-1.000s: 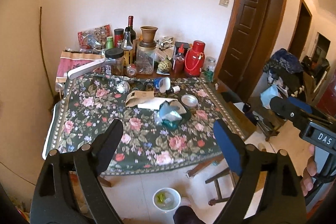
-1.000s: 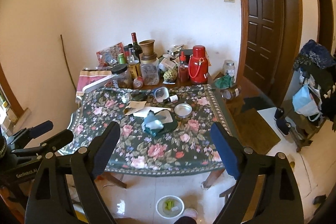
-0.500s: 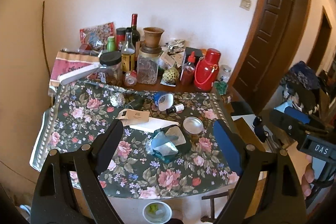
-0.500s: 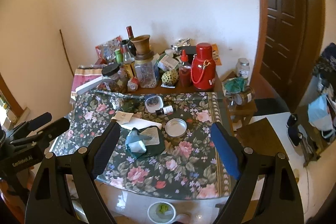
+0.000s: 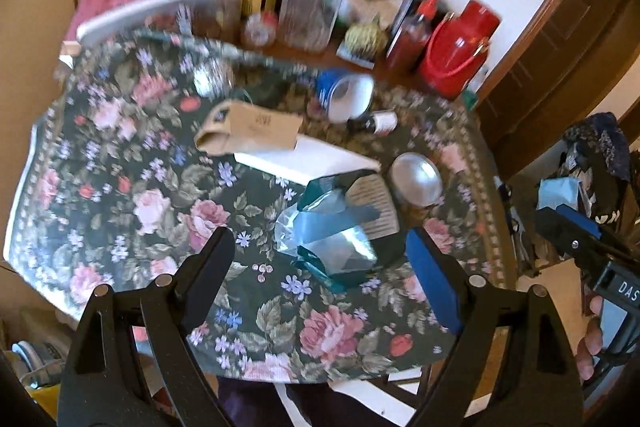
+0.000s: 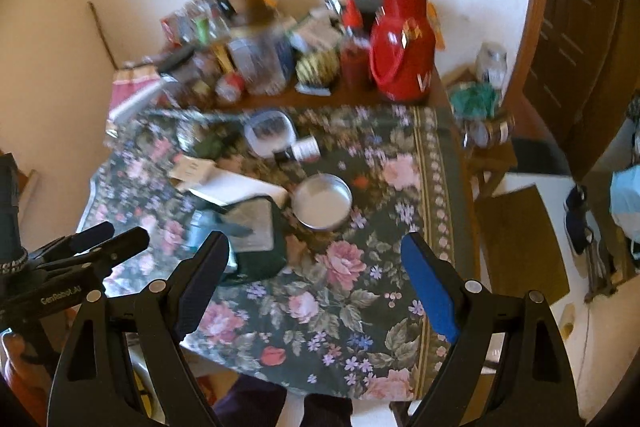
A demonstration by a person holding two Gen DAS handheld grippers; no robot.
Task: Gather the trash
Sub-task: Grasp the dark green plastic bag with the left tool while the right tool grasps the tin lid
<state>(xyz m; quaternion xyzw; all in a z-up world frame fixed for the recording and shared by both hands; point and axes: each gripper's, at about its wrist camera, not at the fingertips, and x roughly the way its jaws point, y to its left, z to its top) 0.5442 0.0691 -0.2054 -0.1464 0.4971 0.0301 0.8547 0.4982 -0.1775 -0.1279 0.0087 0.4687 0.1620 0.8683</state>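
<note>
Two views, left wrist first: your left gripper (image 5: pixel 318 277) gapes wide, empty, above the floral tablecloth (image 5: pixel 132 211). The crumpled teal wrapper (image 5: pixel 332 231), shiny and creased, lies between its fingers, long axis running toward the round tin lid (image 5: pixel 416 179). Right wrist: your right gripper (image 6: pixel 316 279) is equally wide, empty; the wrapper (image 6: pixel 240 231), blurred, sits left of that lid (image 6: pixel 322 202), by the left finger.

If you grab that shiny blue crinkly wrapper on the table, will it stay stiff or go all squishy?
Probably squishy: the blue wrapper looks like thin, crumpled film, so it should collapse between the open left gripper's fingers. It likely weighs little. Its glossy surface may be slippery, so a loose pinch might let it slide out.
</note>
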